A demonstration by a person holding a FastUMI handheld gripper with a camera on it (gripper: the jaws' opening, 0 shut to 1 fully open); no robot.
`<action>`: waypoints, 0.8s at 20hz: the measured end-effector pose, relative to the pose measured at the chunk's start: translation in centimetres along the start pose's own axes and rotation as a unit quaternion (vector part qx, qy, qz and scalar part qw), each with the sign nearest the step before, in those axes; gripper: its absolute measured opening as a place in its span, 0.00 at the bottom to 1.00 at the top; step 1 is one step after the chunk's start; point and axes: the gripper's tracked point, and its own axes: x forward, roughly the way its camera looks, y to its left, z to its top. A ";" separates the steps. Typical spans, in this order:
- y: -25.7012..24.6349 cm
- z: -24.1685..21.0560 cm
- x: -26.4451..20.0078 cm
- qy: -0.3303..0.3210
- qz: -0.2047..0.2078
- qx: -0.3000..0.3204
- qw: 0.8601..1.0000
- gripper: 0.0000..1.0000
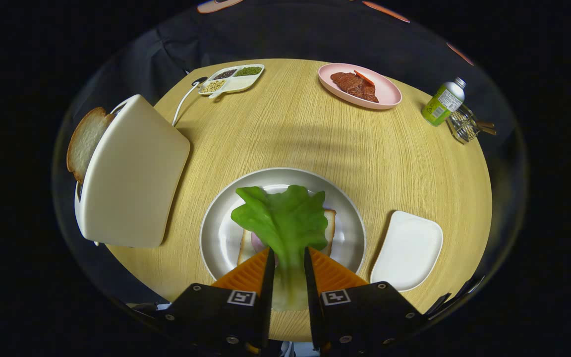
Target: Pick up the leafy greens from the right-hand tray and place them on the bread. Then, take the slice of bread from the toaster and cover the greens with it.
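Note:
My gripper (287, 258) is shut on the pale stem of the leafy greens (281, 220), and the green leaf spreads out ahead of the fingers. The leaf hangs over a slice of bread (330, 228) that lies on a round white plate (216, 233); whether the leaf touches the bread I cannot tell. Something pinkish peeks from under the leaf on the bread. To the left stands a cream toaster (134, 173) with a second slice of bread (83, 141) sticking out of its slot. Right of the plate lies an empty white tray (407, 250).
On the round wooden table (315, 134), a pink plate (389, 94) with slices of meat lies at the far side, next to a divided dish of grains (233, 79). A green bottle (443, 103) and a small wire basket (464, 126) stand at the far right edge.

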 end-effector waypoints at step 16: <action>2.5 2.5 -5.4 -0.023 -0.015 0.016 0.999 0.99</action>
